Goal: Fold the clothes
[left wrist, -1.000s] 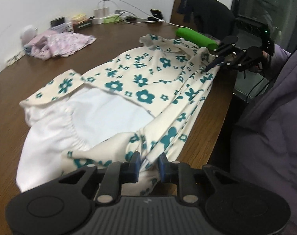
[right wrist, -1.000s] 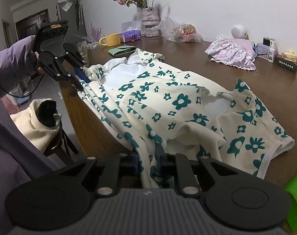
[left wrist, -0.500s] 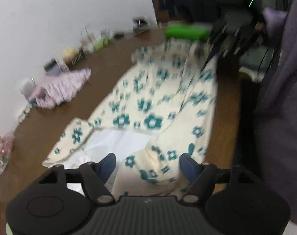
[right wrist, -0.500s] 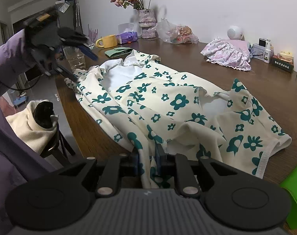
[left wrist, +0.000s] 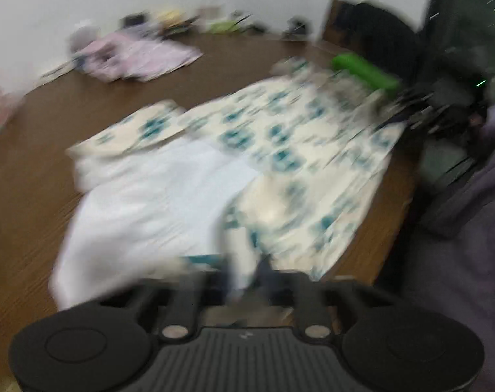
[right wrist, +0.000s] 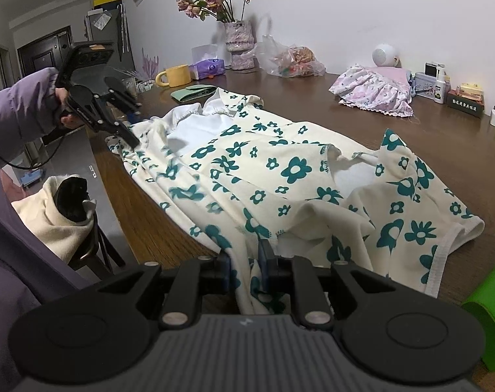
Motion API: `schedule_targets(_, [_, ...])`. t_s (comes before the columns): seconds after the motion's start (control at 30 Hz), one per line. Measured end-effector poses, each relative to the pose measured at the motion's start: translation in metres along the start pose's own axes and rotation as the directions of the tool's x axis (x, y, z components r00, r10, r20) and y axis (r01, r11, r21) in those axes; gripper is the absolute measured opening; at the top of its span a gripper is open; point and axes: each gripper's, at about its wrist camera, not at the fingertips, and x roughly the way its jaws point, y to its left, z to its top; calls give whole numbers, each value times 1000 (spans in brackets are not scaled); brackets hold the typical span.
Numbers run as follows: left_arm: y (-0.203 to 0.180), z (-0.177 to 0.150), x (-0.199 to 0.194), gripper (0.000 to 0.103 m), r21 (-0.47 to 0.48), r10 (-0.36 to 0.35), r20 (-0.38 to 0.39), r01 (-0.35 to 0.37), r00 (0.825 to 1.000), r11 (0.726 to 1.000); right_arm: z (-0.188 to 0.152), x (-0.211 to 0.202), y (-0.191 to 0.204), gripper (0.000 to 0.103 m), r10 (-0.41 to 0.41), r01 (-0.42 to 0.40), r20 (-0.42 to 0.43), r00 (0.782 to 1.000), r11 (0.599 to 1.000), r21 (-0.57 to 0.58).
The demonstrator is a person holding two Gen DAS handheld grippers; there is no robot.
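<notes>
- Your right gripper [right wrist: 244, 269] is clamped on the near edge of the dress [right wrist: 280, 176]; cream fabric with teal flowers is bunched between its blue pads [right wrist: 264, 254].
- Your left gripper [right wrist: 133, 127] sits at the far end of the dress, by the table's [right wrist: 156, 222] edge, with its fingers closed on the fabric there.
- The left wrist view is heavily blurred. It shows that gripper [left wrist: 245, 274] with its fingers close together and pale cloth between them.
- The dress [left wrist: 280, 150] lies spread lengthwise along the table's [left wrist: 35, 170] near edge, its white lining turned up at the left gripper's end.
- In the blurred view your right gripper [left wrist: 410, 114] shows only as a dark smear at the other end of the dress.
- A pink garment [right wrist: 374, 89] lies well apart from the dress, near the wall.
- A yellow mug [right wrist: 175, 76] and a vase [right wrist: 237, 44] of dried flowers stand at the far end of the table.
- A green object [right wrist: 486, 313] sits just beside the right gripper, at the table's corner.
</notes>
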Motion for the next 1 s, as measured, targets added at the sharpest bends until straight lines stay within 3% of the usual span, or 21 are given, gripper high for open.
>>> schedule_targets(0.07, [5, -6, -3, 16, -53, 4, 11, -4, 1000, 999, -1, 0, -1, 15, 3, -3, 4, 1000, 1000, 9])
schedule_targets(0.2, [-8, -5, -4, 15, 8, 40, 13, -40, 999, 999, -1, 0, 0, 15, -1, 1, 10, 1000, 1000, 29])
schedule_targets(0.27, [-9, -2, -12, 21, 16, 44, 31, -44, 999, 999, 1, -5, 2, 20, -8, 7, 33, 999, 999, 31])
schedule_targets(0.3, [-9, 0, -17, 25, 18, 47, 63, -49, 997, 999, 3, -8, 4, 28, -12, 11, 47, 999, 999, 31])
schedule_targets(0.33, [-8, 2, -25, 37, 4, 48, 119, -49, 992, 999, 4, -11, 5, 46, -16, 14, 61, 998, 999, 32])
schedule_targets(0.37, [-7, 5, -33, 52, -12, 48, 178, -47, 983, 999, 5, -14, 6, 53, -19, 17, 75, 997, 999, 32])
schedule_targets(0.47, [-5, 22, -40, 75, -37, 133, 298, -128, 945, 991, 17, -32, 2, 55, -5, -7, 158, 987, 997, 74])
schedule_targets(0.57, [6, 57, -25, 76, -92, 280, 319, -265, 905, 960, 45, -36, -11, 55, -73, 60, 162, 984, 995, 82])
schedule_targets(0.67, [25, 94, -1, 76, -140, 313, 284, -284, 906, 948, 85, -21, -33, 55, -154, 149, 90, 984, 987, 59])
schedule_targets(0.77, [44, 120, 27, 77, -135, 327, 211, -304, 921, 943, 124, 7, -57, 53, -245, 245, -35, 969, 969, 13])
schedule_targets(0.9, [55, 124, 46, 79, -168, 325, 161, -299, 932, 939, 153, 49, -92, 53, -187, 188, -172, 967, 982, -9])
schedule_targets(1.0, [61, 122, 54, 79, -205, 316, 135, -286, 939, 936, 163, 80, -107, 53, -171, 175, -257, 951, 984, -6])
